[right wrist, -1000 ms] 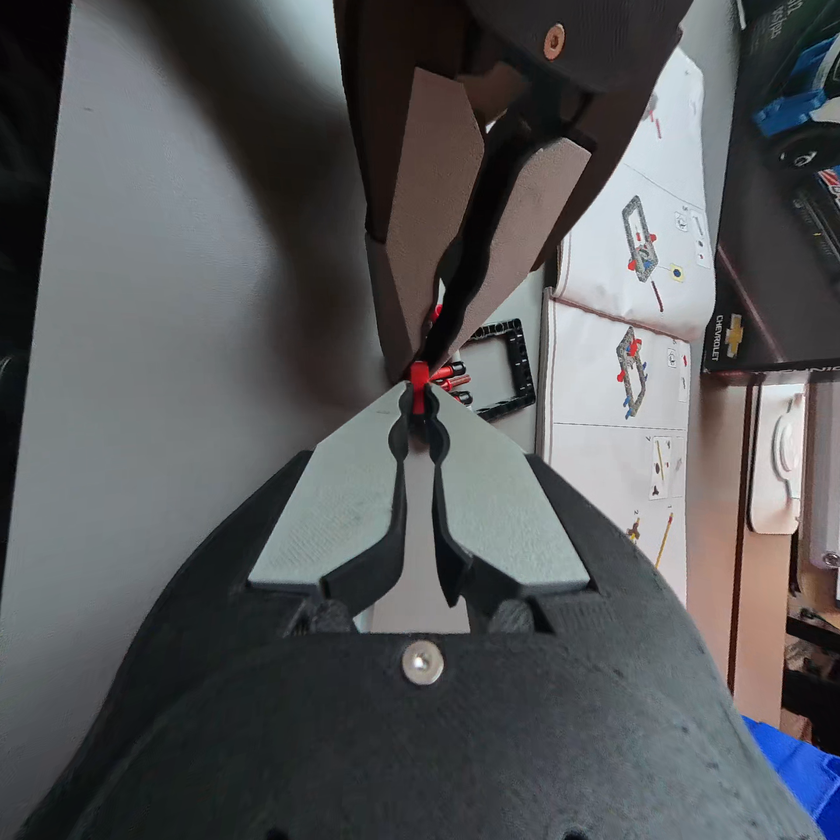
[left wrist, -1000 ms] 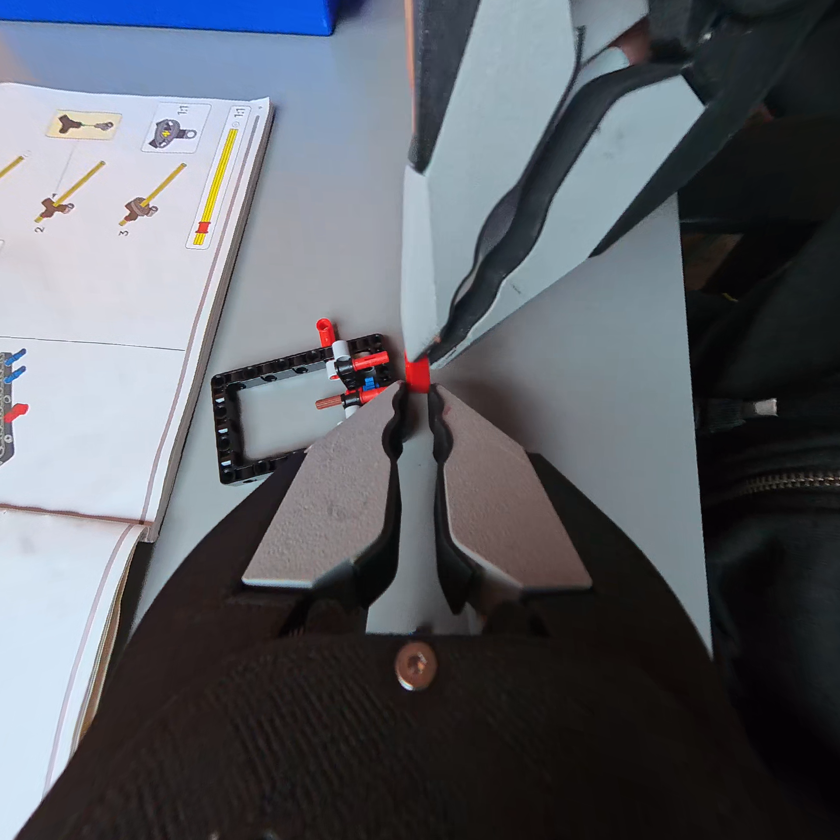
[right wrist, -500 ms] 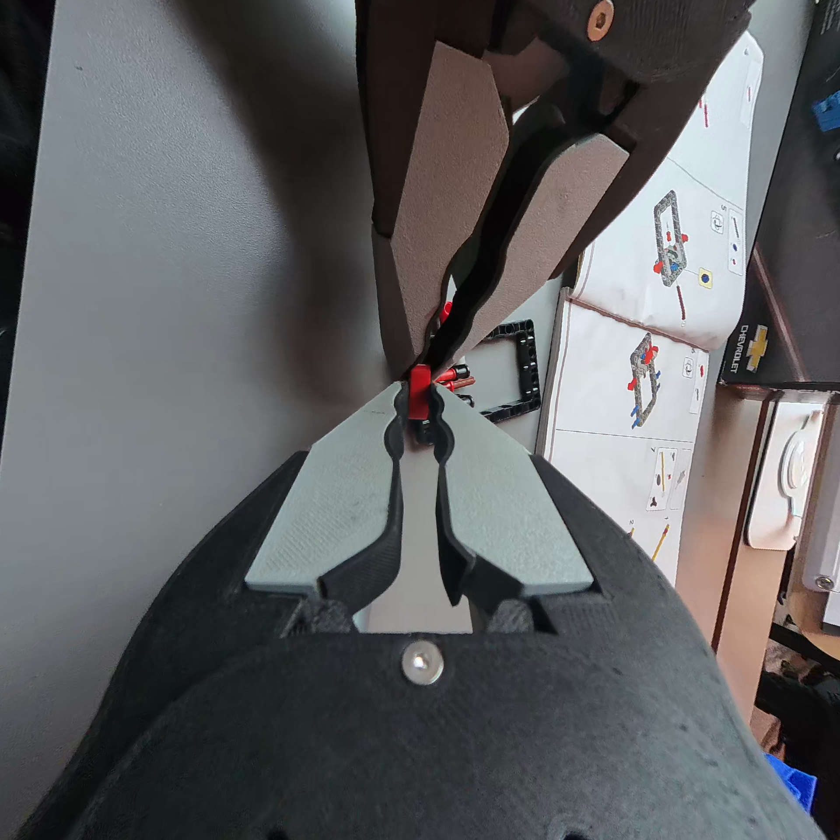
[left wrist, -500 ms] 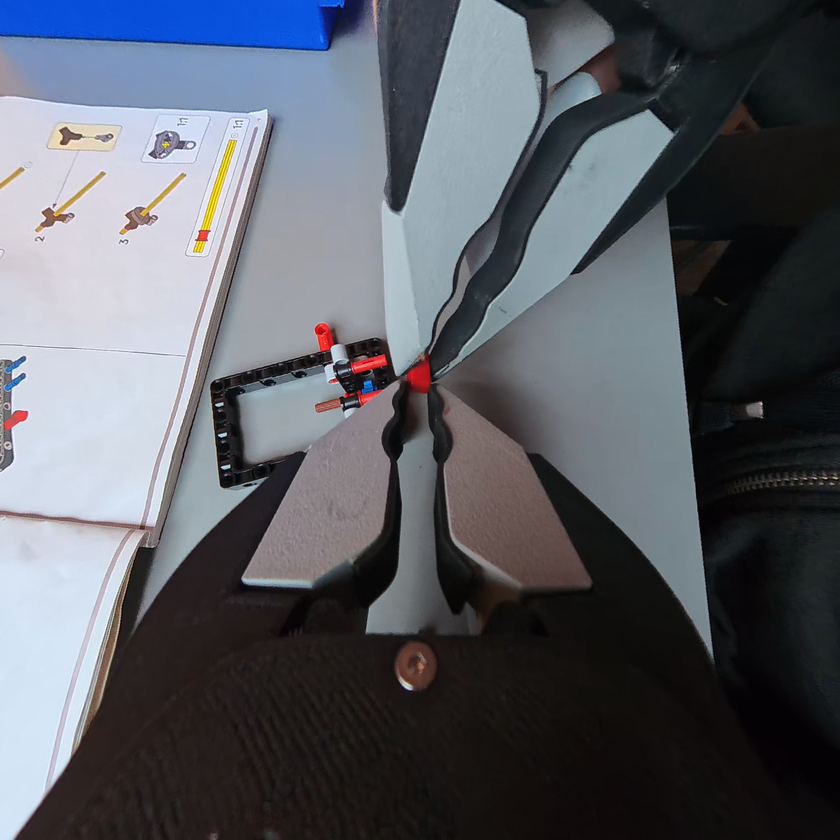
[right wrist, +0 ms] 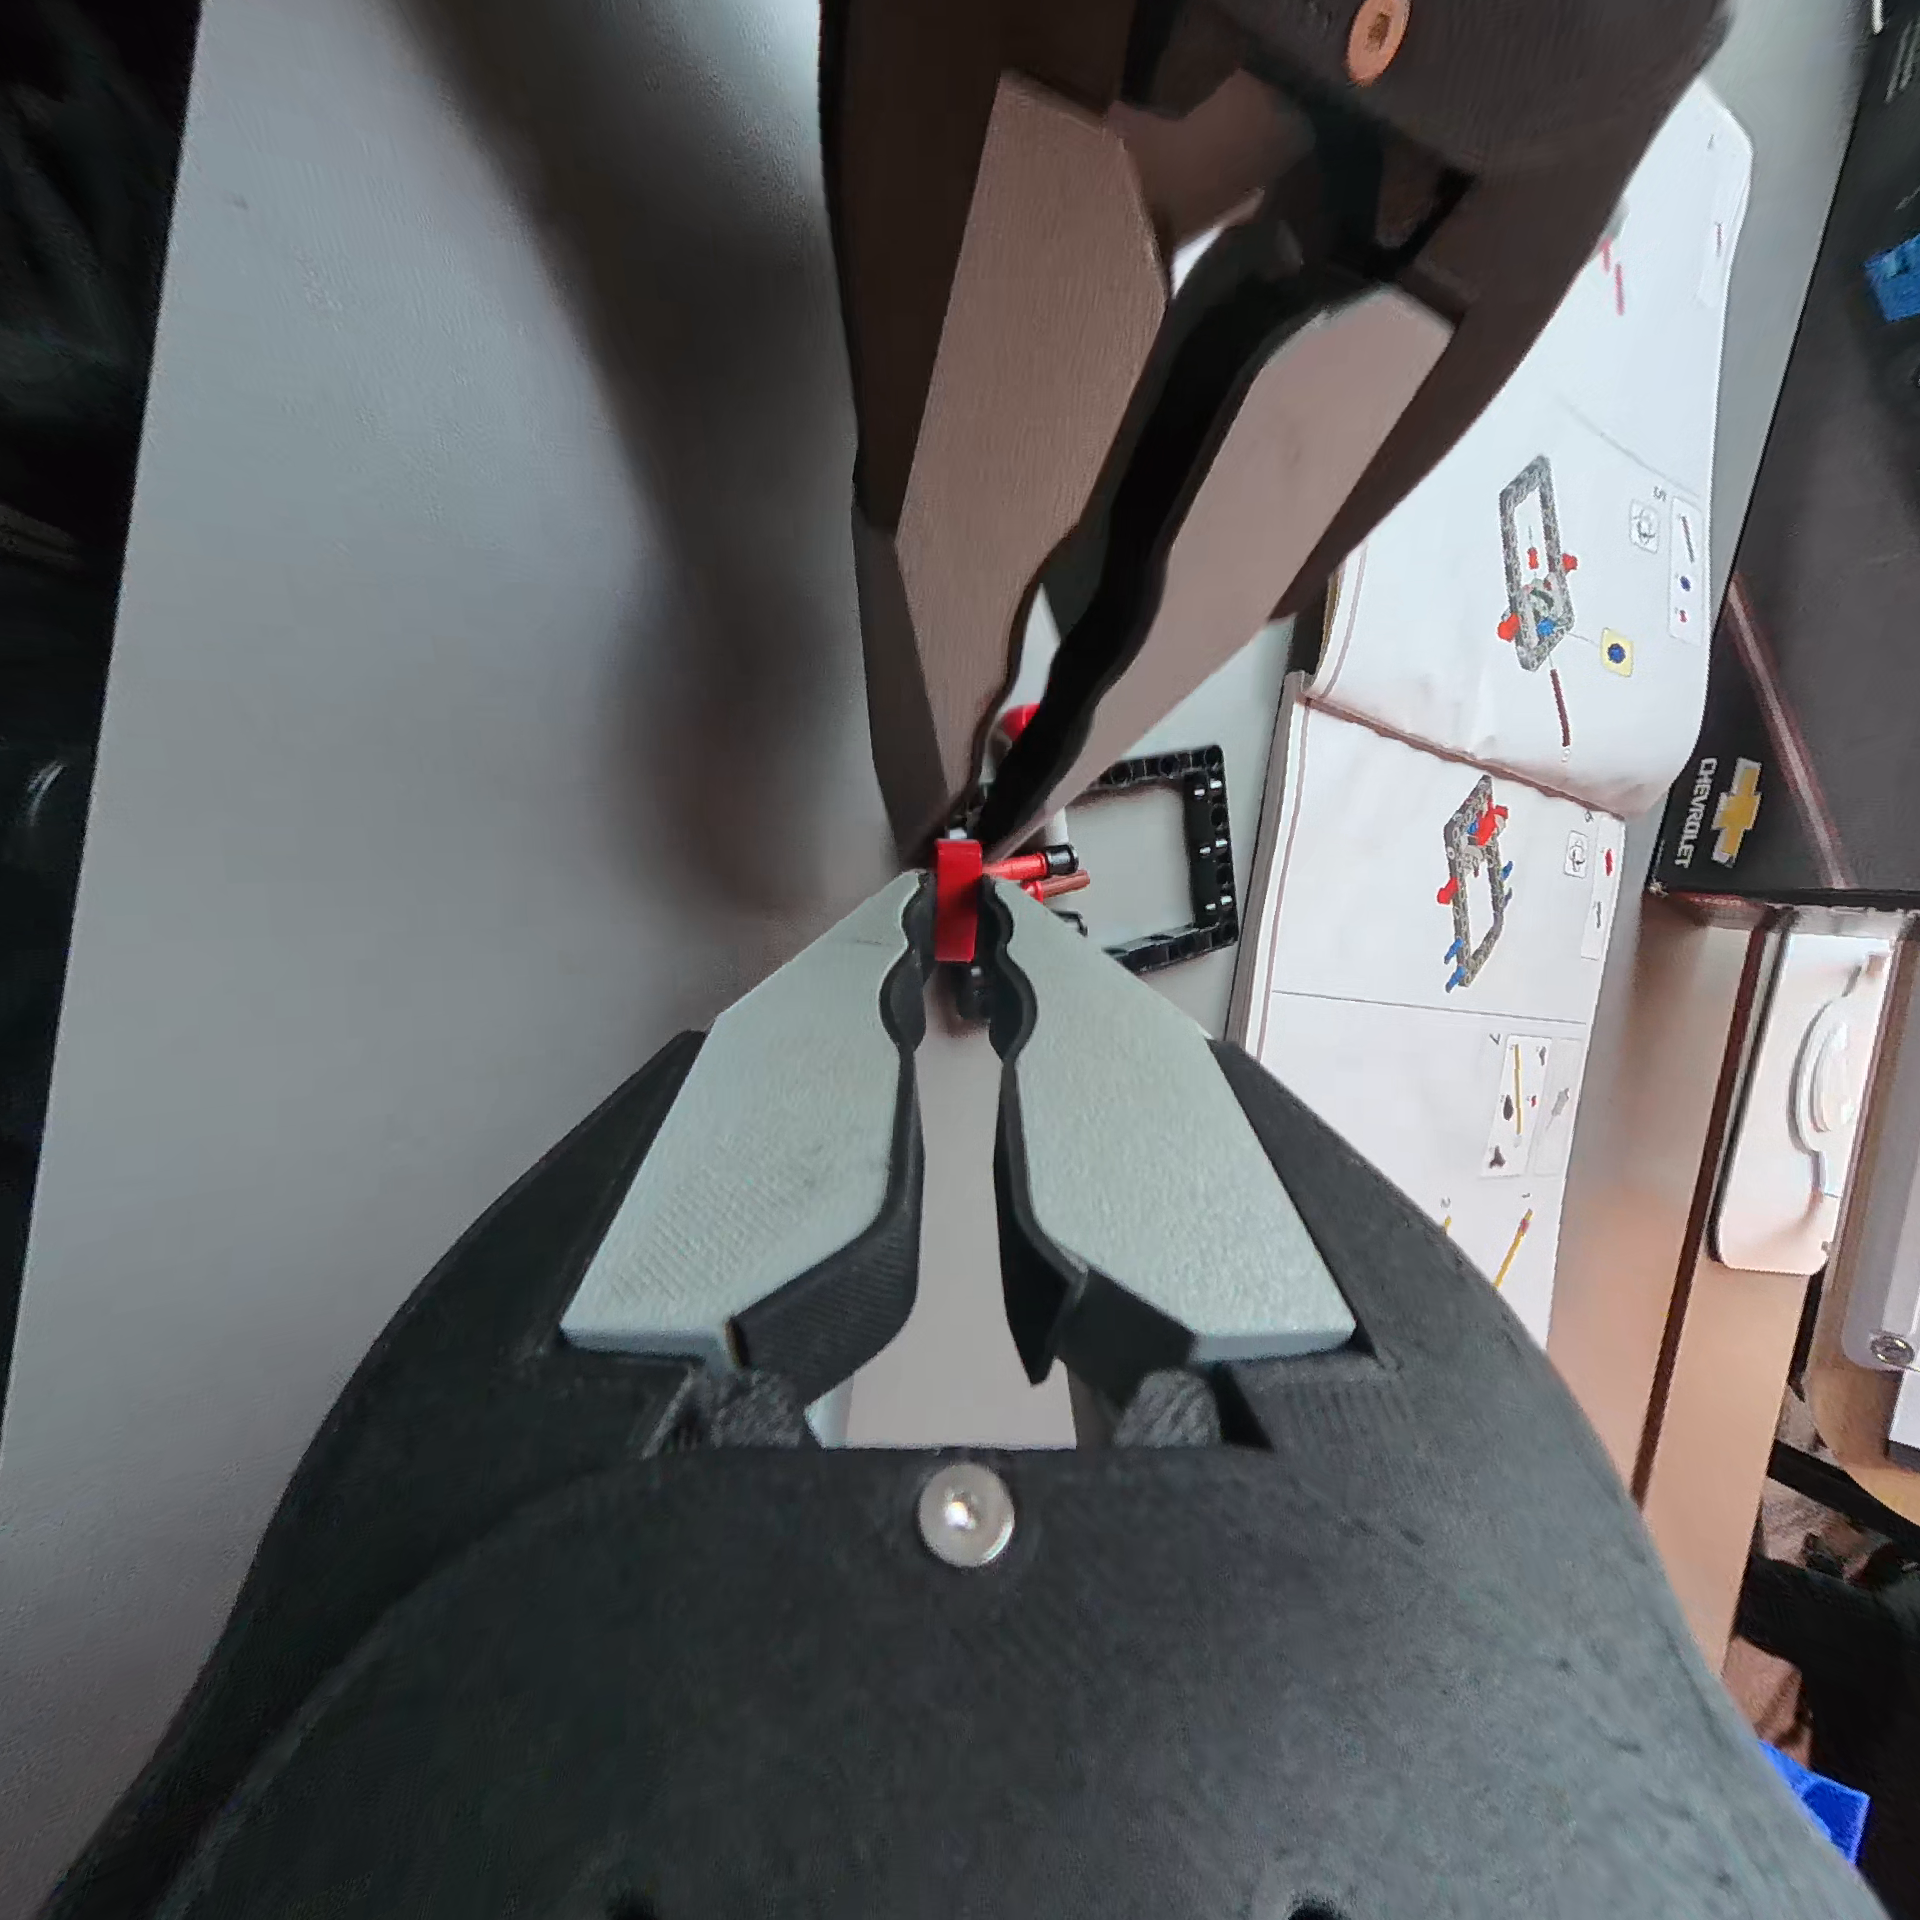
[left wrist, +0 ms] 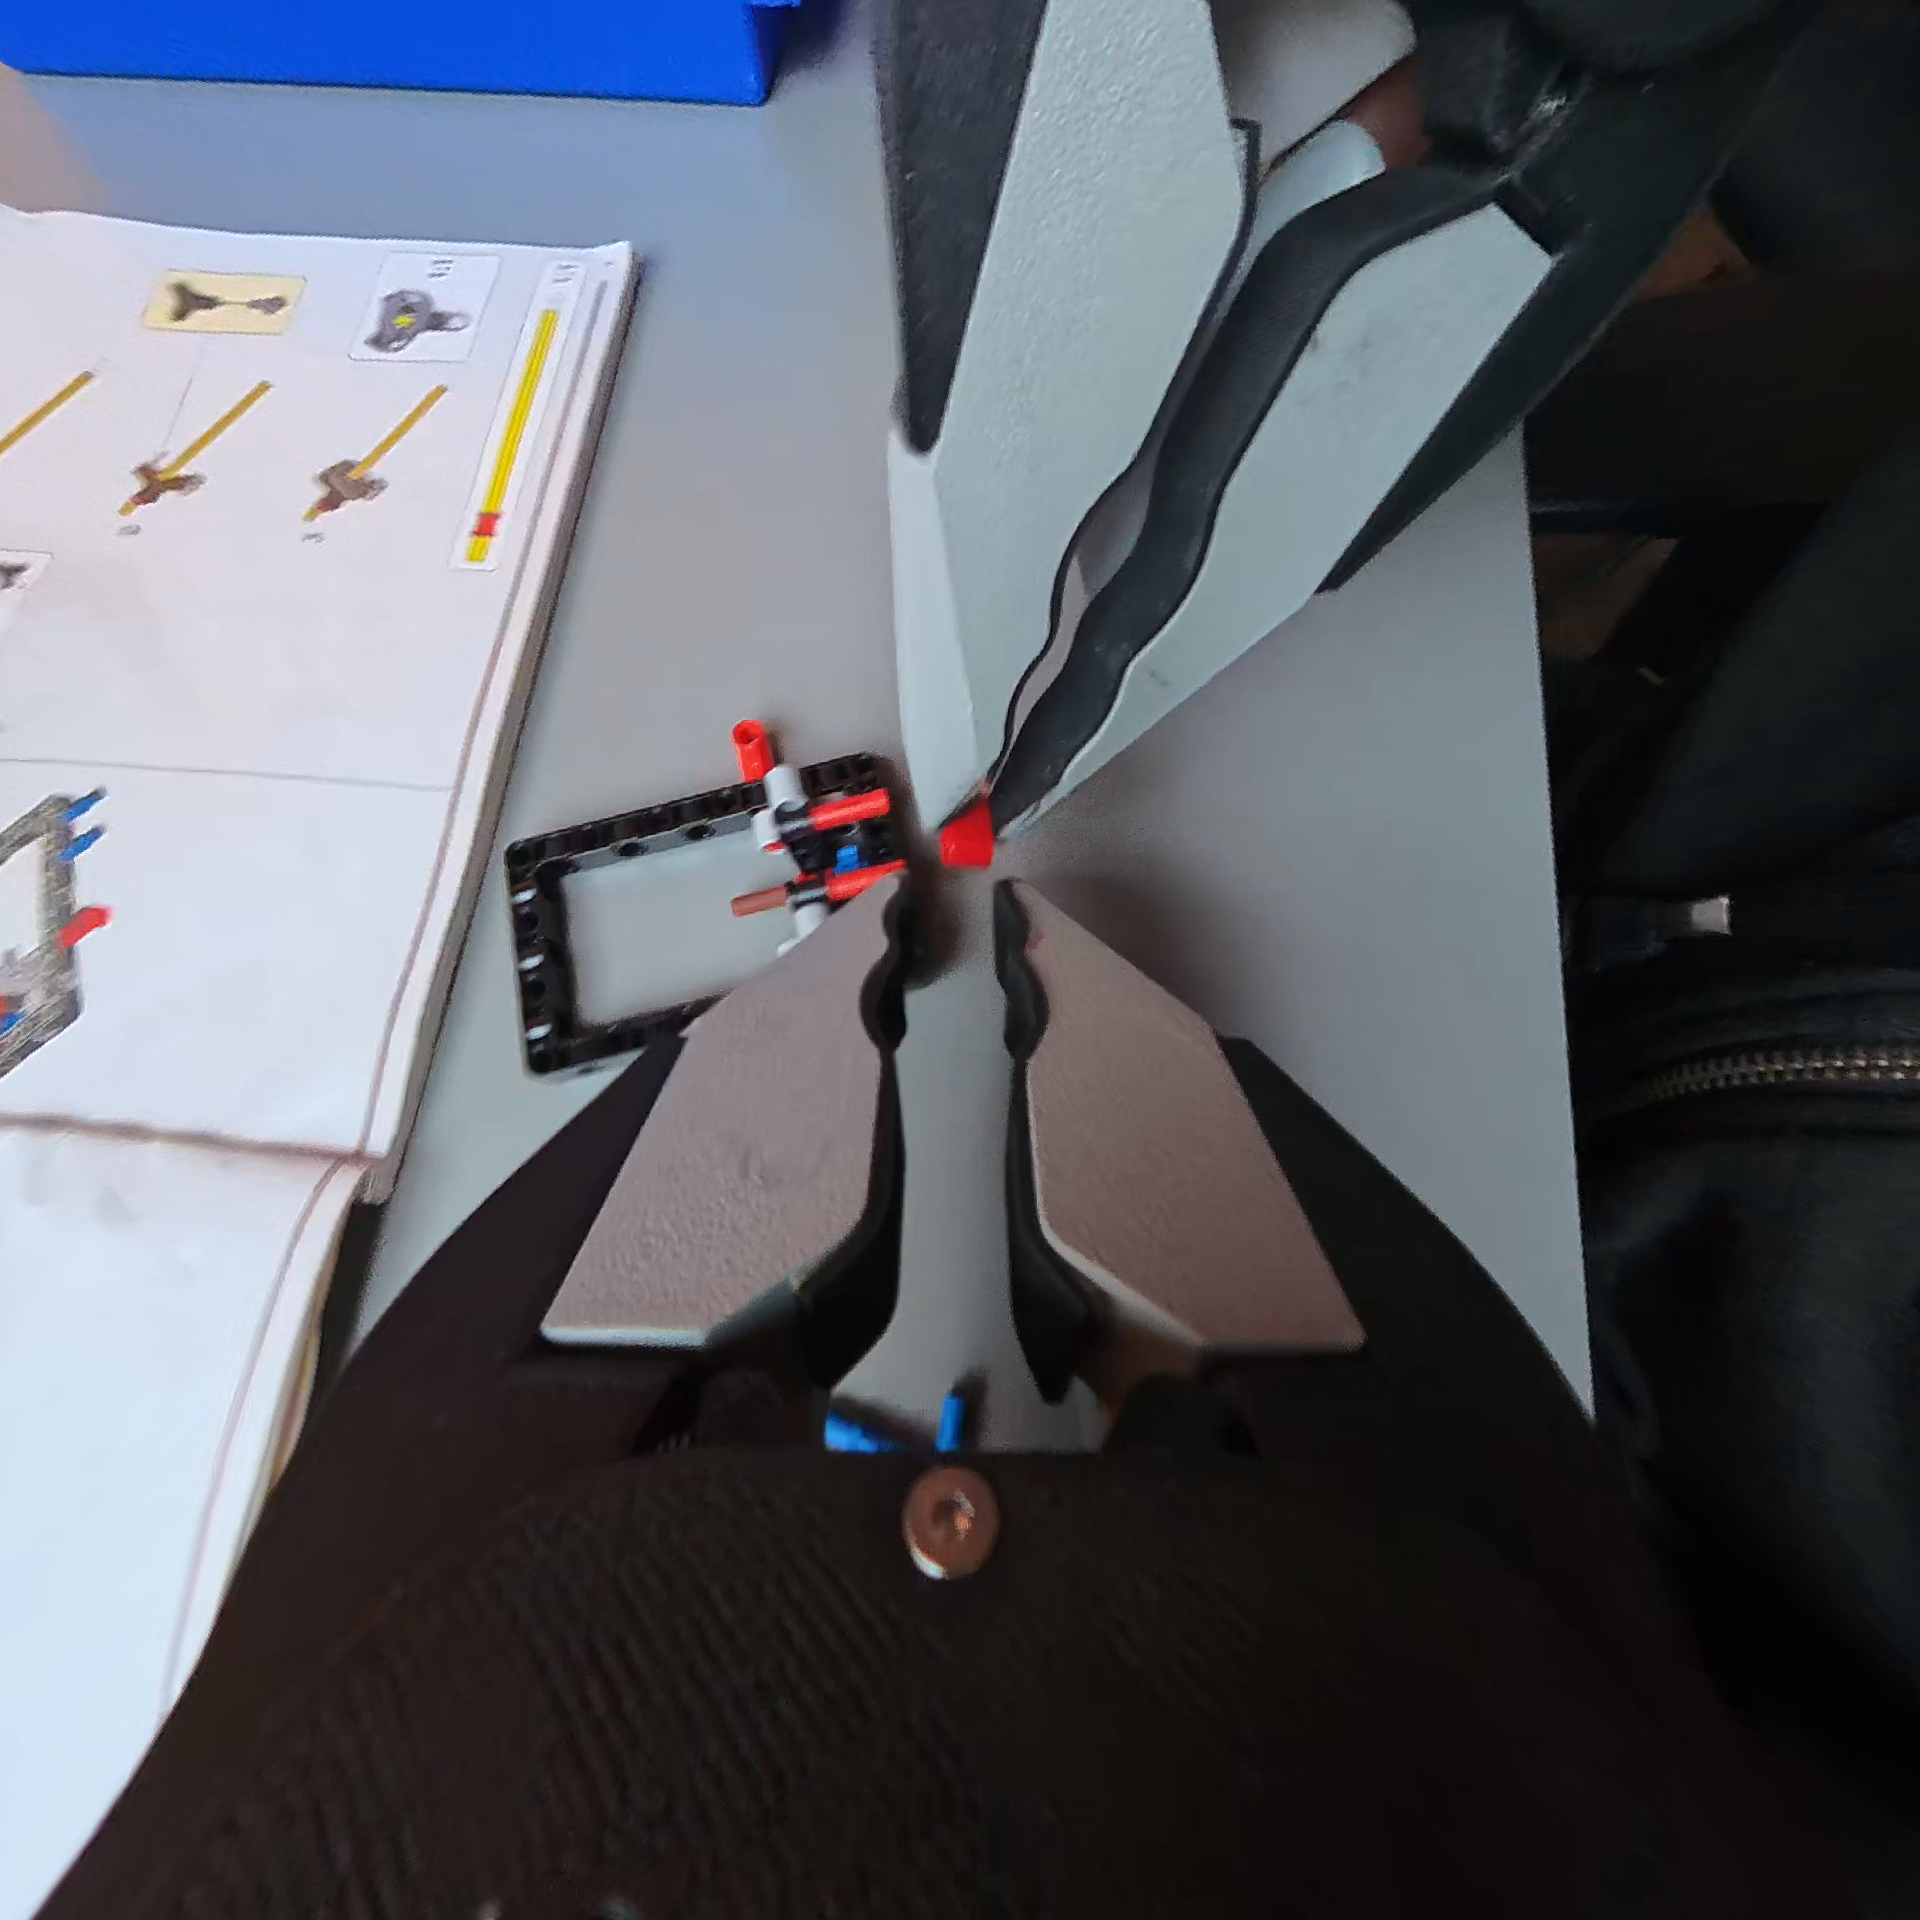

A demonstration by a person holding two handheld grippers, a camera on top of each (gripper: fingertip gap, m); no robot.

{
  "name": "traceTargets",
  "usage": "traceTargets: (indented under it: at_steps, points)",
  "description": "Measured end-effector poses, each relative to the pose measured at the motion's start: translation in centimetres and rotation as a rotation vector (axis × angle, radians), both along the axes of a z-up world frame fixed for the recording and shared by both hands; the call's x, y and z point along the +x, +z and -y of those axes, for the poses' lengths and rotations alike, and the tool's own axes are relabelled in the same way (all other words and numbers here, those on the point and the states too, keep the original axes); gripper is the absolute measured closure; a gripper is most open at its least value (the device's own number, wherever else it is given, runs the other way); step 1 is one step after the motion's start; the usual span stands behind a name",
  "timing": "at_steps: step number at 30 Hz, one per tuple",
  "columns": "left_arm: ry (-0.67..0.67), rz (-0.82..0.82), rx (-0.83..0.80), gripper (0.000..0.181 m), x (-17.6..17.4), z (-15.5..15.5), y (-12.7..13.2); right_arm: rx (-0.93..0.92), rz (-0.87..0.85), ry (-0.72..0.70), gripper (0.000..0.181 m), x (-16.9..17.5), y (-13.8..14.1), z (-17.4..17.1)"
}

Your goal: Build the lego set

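Grey table [left wrist: 1299, 935] fills the left wrist view. Our left gripper [left wrist: 951, 904] hangs above it with its fingers apart and nothing between them. Just past its tips we see the right gripper [left wrist: 982, 816] coming from above, and a small red piece [left wrist: 964, 840] sticks out of its closed tips. The black frame [left wrist: 540, 935] of the lego set lies flat on the table to the left, partly hidden by our left finger, with red, blue and white pins [left wrist: 831, 842] at its near end. An open instruction booklet [left wrist: 260, 675] lies further left, and a blue box [left wrist: 416, 52] stands at the far edge.

From the right wrist view we see the right gripper [right wrist: 954, 914] clamped on the red piece [right wrist: 956, 899], which stands upright between the tips. The left gripper [right wrist: 961, 831] reaches down from above, very close to the piece; whether it touches we cannot tell. Behind lie the black frame [right wrist: 1205, 862] and the booklet [right wrist: 1434, 883], with a black box [right wrist: 1766, 727] at the right.
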State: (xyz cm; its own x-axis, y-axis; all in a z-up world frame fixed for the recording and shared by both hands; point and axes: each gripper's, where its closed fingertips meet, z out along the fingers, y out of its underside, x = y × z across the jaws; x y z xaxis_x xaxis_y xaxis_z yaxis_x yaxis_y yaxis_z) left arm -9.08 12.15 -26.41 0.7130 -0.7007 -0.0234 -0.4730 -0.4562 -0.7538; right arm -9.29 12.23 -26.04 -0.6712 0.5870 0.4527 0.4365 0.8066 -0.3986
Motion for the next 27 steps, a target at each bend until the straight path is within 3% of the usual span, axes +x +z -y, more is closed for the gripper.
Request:
traceTargets:
  at_steps: [5,7,11,16,19,27]
  points:
    - [0.079,-0.027,-0.042,0.158,-3.5,-0.6,-0.5,0.023,0.049,0.011,0.177,0.3,-0.8,-0.7]
    - [0.073,0.001,-0.085,0.155,-3.4,-0.9,-0.9,0.030,0.056,0.017,0.176,0.1,-0.9,-0.8]
    - [0.041,-0.006,-0.090,0.170,-2.9,-1.1,-1.7,-0.026,0.079,0.029,0.176,-0.2,-0.8,-0.6]
    - [0.034,0.043,-0.104,0.164,-2.1,-1.3,-1.9,-0.040,0.086,0.050,0.176,-0.3,-0.7,-0.6]
    - [0.022,0.065,-0.096,0.175,-2.0,-1.3,-1.8,-0.027,0.080,0.059,0.176,-0.4,-0.8,-0.4]
    - [0.035,0.098,-0.074,0.175,-2.0,-1.2,-1.9,0.001,0.084,0.062,0.176,0.0,-1.3,-0.2]
